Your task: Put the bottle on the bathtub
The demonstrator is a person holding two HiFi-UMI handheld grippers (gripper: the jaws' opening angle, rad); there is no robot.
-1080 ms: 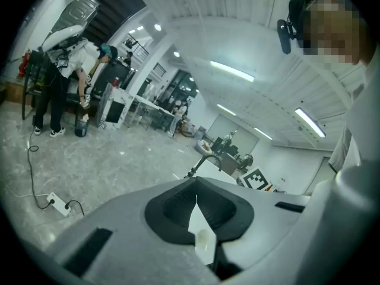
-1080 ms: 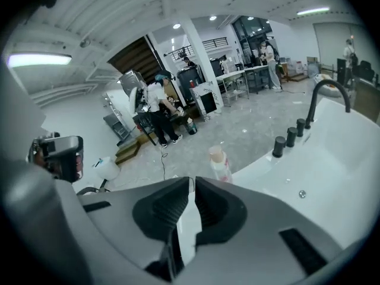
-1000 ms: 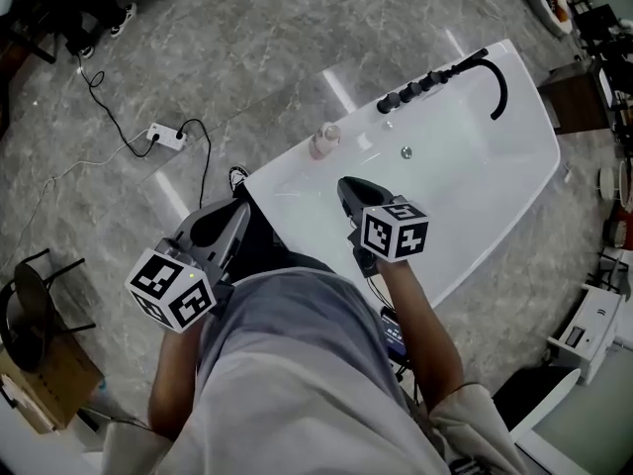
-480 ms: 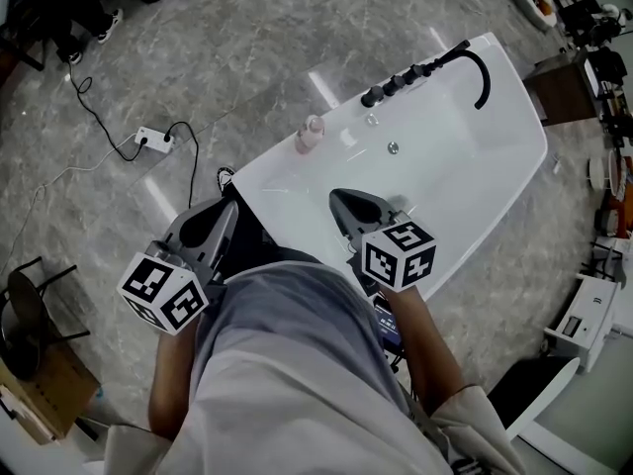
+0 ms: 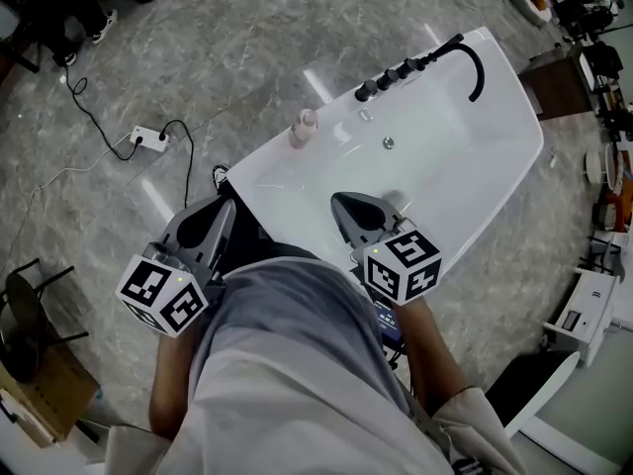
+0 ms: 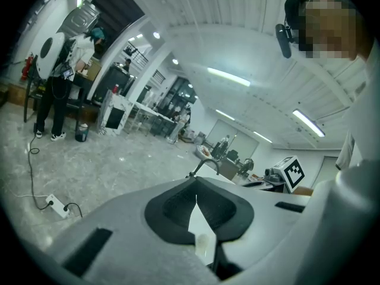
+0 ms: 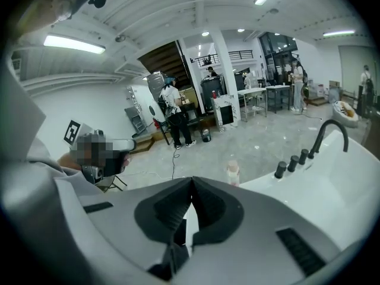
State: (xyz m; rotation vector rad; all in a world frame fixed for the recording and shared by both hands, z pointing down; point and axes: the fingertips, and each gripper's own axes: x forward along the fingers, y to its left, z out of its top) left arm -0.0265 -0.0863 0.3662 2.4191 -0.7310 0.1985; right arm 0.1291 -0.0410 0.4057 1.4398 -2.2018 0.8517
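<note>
Pink bottle (image 5: pixel 303 127) on bathtub (image 5: pixel 518 117) rim | likely light, slippery; hold its middle | left gripper (image 6: pixel 196 193), right gripper (image 7: pixel 191 180) closed, empty.

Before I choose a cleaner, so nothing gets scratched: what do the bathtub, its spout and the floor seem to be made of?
Bathtub: glossy white, acrylic or enamel by the look; bright light reflections show on it.
Spout: matte black, probably coated metal; a thin curved tube with no glare.
Floor: polished grey stone or stone-look tile; veined, with light streaks mirrored in it.

Bright ceiling strip lights (image 7: pixel 74 43), floor (image 5: pixel 247 47) glare, fisheye-warped edges, sharp focus
</note>
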